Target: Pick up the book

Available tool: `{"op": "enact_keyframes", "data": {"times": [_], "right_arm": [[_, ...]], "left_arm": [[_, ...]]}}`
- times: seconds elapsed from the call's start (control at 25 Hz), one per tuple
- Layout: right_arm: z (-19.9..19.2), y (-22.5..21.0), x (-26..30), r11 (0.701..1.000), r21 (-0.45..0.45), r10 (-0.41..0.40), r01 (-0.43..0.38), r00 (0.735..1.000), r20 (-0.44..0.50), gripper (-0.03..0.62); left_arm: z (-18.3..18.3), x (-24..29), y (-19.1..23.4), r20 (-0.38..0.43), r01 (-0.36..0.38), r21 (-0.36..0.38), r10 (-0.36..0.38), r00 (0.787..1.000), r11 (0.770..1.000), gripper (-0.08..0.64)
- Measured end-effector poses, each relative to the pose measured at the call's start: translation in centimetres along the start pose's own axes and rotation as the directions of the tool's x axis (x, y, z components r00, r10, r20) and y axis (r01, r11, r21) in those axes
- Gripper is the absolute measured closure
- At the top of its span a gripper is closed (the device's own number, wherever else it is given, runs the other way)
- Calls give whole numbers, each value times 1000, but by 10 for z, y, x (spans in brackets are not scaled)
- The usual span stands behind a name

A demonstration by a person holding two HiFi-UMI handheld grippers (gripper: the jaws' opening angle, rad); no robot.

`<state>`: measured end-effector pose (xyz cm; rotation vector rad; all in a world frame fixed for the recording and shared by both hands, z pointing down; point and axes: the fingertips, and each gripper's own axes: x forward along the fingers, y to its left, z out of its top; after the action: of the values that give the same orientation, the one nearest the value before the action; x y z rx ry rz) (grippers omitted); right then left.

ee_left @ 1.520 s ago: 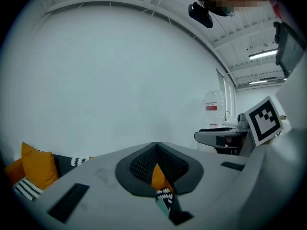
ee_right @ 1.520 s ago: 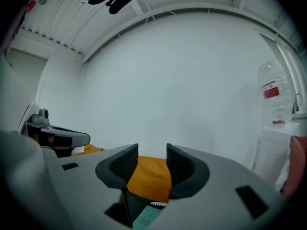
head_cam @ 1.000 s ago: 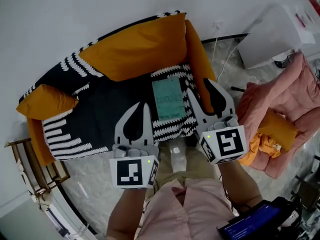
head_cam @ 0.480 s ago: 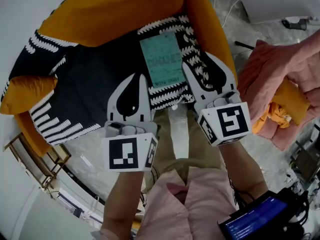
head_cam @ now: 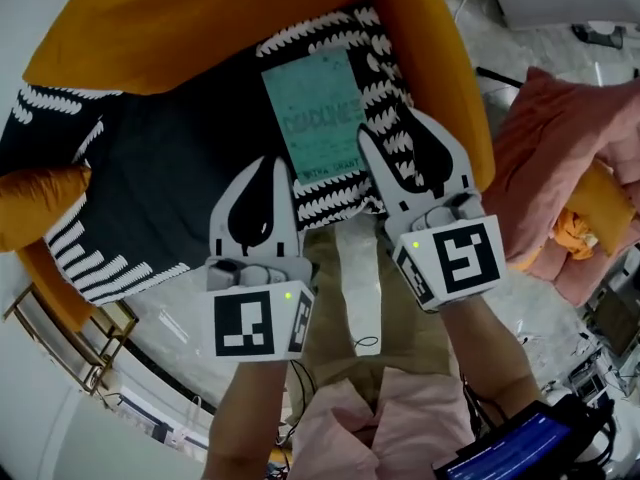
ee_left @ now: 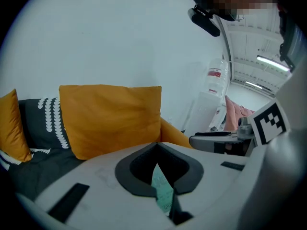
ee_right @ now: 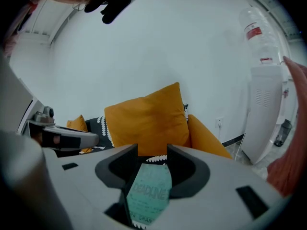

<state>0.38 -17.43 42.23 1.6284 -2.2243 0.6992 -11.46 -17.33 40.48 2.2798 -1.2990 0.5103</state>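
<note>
While on sofa, book beyond right tongs

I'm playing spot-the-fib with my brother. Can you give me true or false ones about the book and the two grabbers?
1. The book is green and lies on a black-and-white cover. True.
2. The right gripper is squeezing the book. False: its jaws stand apart, and the book lies flat on the cover.
3. The big cushion behind the book is orange. True.
4. The left gripper has its jaws wide apart. False: their tips meet.
</note>
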Motion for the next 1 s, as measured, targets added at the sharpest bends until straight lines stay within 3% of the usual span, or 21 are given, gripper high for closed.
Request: {"op": "enact_keyframes", "data": {"times": [0.36,1.0], "right_arm": [[-50,-13,21,1000,9,10,-10,999,-50,396],[-137,-14,68,998,26,60,-57,992,-113,361]], "left_arm": [[-60,37,3,-50,19,-14,-19,999,1000,549],[-158,84,38,-115,-23,-60,16,993,998,549]]}}
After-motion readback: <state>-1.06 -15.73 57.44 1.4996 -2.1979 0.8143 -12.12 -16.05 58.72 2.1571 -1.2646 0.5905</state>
